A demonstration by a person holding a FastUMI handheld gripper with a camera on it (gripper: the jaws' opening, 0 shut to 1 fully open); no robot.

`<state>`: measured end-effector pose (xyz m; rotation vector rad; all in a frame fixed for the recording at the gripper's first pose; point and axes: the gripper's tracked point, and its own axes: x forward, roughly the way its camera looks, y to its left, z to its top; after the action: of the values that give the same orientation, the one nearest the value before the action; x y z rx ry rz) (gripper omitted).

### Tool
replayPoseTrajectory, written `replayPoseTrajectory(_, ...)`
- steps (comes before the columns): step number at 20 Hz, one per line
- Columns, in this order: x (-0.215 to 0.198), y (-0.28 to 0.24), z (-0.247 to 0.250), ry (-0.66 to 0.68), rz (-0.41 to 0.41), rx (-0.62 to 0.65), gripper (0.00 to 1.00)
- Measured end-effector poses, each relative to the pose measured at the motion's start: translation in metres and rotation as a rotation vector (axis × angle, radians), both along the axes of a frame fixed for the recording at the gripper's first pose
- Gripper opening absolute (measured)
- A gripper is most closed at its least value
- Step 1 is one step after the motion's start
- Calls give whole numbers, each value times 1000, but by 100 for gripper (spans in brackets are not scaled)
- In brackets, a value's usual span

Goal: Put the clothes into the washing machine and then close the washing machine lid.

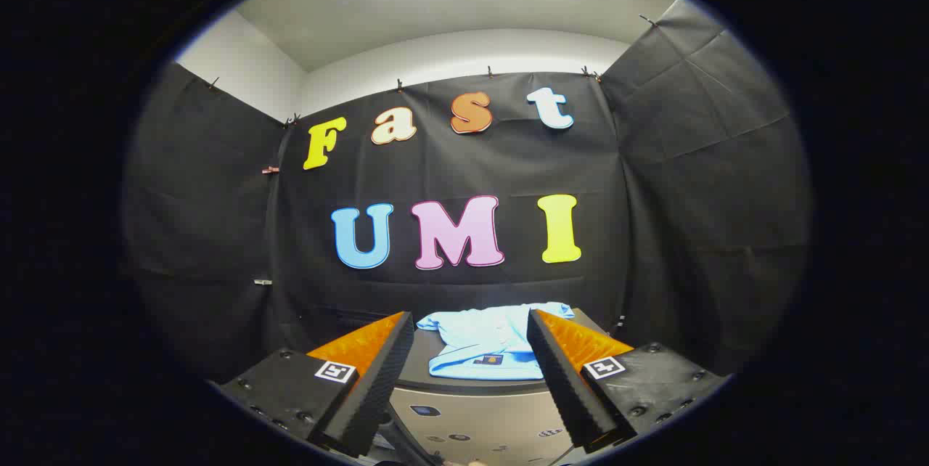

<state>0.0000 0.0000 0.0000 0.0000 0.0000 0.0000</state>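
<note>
A light blue folded garment (483,342) lies on the dark top of the washing machine (472,383), whose pale front panel (479,422) shows below it between my fingers. My gripper (470,328) is open, its two fingers spread wide to either side of the garment. The garment sits ahead of the fingertips and nothing is held between them. I cannot tell from here whether the machine's lid is up or down.
Black cloth walls close the booth behind the machine and on both sides. A white wall and ceiling show above the cloth.
</note>
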Motion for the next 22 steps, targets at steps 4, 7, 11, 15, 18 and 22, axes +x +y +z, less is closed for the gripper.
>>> replayPoseTrajectory(4,0,0,1,-2,-6,-11,98)
replayPoseTrajectory(7,-1,2,3,-6,-1,-17,98)
replayPoseTrajectory(11,-1,-1,2,-8,-8,-22,98)
replayPoseTrajectory(15,0,-1,2,-7,-10,-17,98)
replayPoseTrajectory(18,0,2,2,-9,-7,-24,98)
replayPoseTrajectory(22,1,2,2,-11,-10,-29,98)
